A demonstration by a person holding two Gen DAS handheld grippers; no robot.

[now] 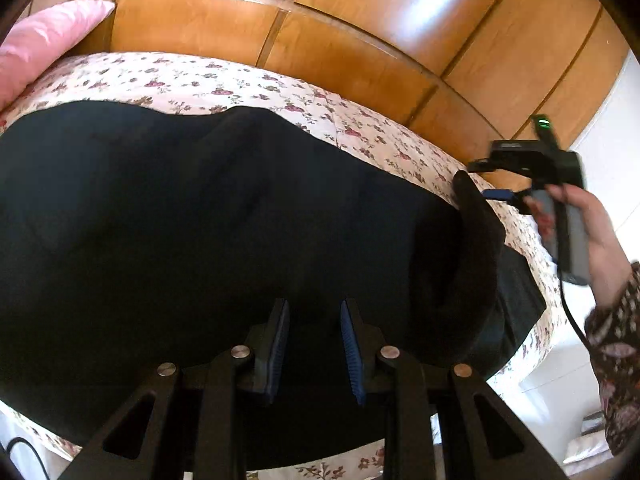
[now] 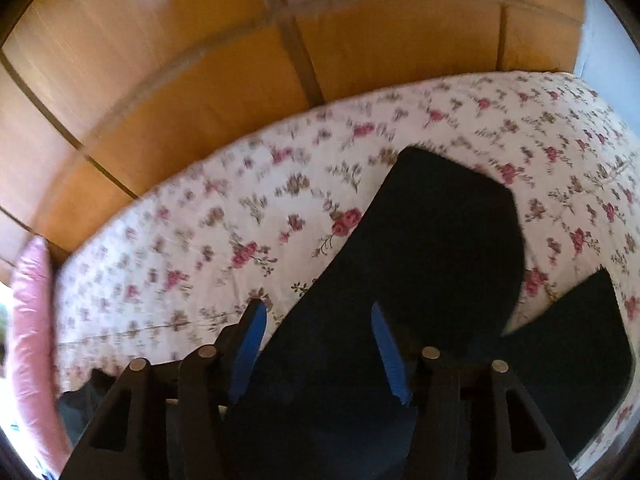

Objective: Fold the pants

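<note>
While the pants [image 1: 224, 216] lie spread on the bed [image 1: 224, 84], I hover my left gripper [image 1: 314, 344] and right gripper [image 2: 318, 350] open and empty, right leg toward 1 o'clock, ready to pinch.

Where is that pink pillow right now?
The pink pillow sits at the far left end of the floral bed cover, against the wooden wall panels, left of the black pants. The right wrist view also shows it at left.

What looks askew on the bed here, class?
The black pants aren't flat: one edge curls up beside the right gripper, and in the right wrist view the legs splay apart.
</note>
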